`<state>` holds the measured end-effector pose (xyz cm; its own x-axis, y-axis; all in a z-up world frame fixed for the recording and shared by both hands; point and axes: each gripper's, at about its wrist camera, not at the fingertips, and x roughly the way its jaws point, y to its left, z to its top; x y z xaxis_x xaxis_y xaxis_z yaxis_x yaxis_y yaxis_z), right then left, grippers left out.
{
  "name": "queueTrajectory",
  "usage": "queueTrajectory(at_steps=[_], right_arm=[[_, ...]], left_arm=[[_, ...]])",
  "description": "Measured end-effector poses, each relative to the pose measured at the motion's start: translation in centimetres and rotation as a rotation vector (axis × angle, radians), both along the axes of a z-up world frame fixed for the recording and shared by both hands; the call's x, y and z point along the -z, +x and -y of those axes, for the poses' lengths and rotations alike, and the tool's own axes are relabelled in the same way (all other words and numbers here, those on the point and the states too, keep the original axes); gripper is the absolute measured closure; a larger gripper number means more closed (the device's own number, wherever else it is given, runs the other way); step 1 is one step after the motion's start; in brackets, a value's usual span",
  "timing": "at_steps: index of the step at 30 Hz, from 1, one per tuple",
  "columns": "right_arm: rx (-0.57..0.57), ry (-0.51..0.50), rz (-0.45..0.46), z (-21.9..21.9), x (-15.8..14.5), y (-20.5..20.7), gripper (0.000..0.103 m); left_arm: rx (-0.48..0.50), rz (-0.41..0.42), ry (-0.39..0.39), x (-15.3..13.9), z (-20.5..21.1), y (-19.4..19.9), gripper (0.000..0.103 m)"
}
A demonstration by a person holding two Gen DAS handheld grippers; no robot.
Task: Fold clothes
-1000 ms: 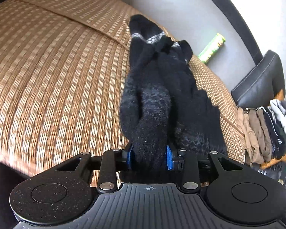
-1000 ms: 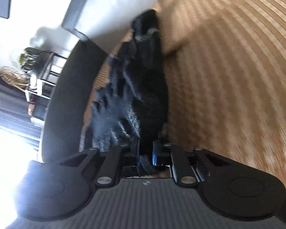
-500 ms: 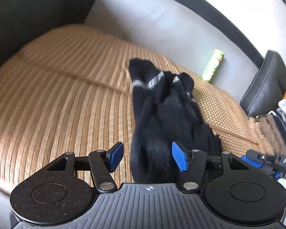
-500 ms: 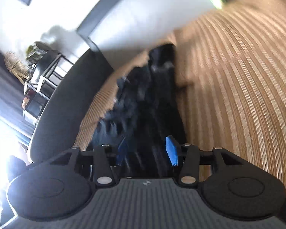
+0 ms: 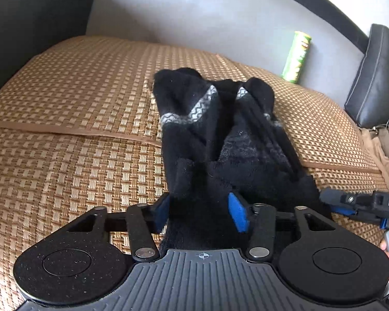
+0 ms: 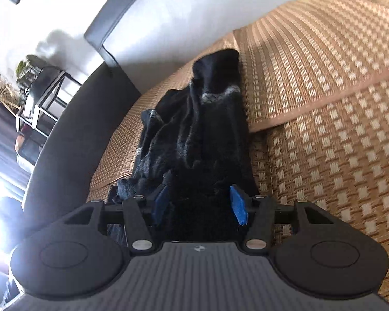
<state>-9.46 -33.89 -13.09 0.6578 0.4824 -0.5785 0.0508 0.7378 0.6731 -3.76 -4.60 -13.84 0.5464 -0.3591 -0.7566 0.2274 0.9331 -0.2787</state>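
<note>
Fingers of both grippers are spread, with black socks lying between them on a woven mat.

At the bottom centre of the left wrist view, the left gripper (image 5: 199, 212) is seen released: its blue pads (image 5: 237, 215) have just drawn in a little, yet gaps remain beside the fuzzy cloth and nothing is pinched. The black socks (image 5: 215, 129), banded in grey, are stretched up the middle of the frame across the woven mat (image 5: 72, 119). A green can (image 5: 297, 57) is stood at the upper right, and the right gripper (image 5: 350, 202) is glimpsed at the right edge. In the right wrist view, the right gripper (image 6: 199, 204) has just been opened; the socks (image 6: 210, 119) are left loose between its pads (image 6: 238, 207).
</note>
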Motion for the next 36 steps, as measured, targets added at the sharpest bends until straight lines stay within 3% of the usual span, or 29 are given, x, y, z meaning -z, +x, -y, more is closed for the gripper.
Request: queueTrajectory(at_steps=[1, 3, 9, 11, 12, 13, 15, 17, 27, 31, 35, 36], right_arm=[[-0.009, 0.000, -0.004, -0.2, 0.1, 0.0, 0.048], [-0.028, 0.004, -0.011, -0.5, 0.2, 0.0, 0.067], [-0.029, 0.014, -0.017, -0.5, -0.1, -0.1, 0.067], [-0.038, 0.012, -0.018, -0.5, -0.1, 0.1, 0.074], [-0.045, 0.014, -0.019, -0.6, -0.1, 0.1, 0.085], [-0.046, 0.018, -0.018, -0.5, -0.2, 0.1, 0.088], [-0.037, 0.025, -0.015, -0.3, -0.3, 0.1, 0.091], [-0.025, 0.030, -0.006, -0.1, -0.5, 0.1, 0.092], [0.025, 0.027, 0.025, 0.9, -1.5, 1.8, 0.093], [0.040, -0.025, -0.030, 0.7, 0.3, 3.3, 0.096], [0.028, -0.028, -0.067, -0.1, 2.2, 4.0, 0.096], [0.028, -0.029, -0.063, -0.2, 2.3, 4.0, 0.096]], left_arm=[[-0.005, -0.001, 0.004, 0.0, 0.1, -0.1, 0.043], [0.000, 0.007, 0.021, -0.1, 0.4, -0.3, 0.043], [0.016, 0.010, 0.022, -0.2, 0.8, -0.4, 0.044], [0.023, 0.004, 0.018, -0.2, 0.8, -0.3, 0.055], [0.028, -0.001, 0.016, -0.1, 0.9, -0.3, 0.066], [0.037, -0.003, 0.020, -0.1, 1.0, -0.3, 0.083], [0.058, -0.002, 0.028, -0.1, 1.2, -0.3, 0.095], [0.065, 0.008, 0.038, -0.3, 1.2, -0.2, 0.100], [0.015, 0.015, 0.053, -0.6, 0.5, 2.4, 0.102], [-0.002, -0.042, 0.070, 1.8, 0.8, 3.7, 0.102], [-0.019, -0.036, 0.052, 2.9, 0.7, 3.7, 0.102], [-0.015, -0.034, 0.055, 3.0, 0.7, 3.7, 0.097]])
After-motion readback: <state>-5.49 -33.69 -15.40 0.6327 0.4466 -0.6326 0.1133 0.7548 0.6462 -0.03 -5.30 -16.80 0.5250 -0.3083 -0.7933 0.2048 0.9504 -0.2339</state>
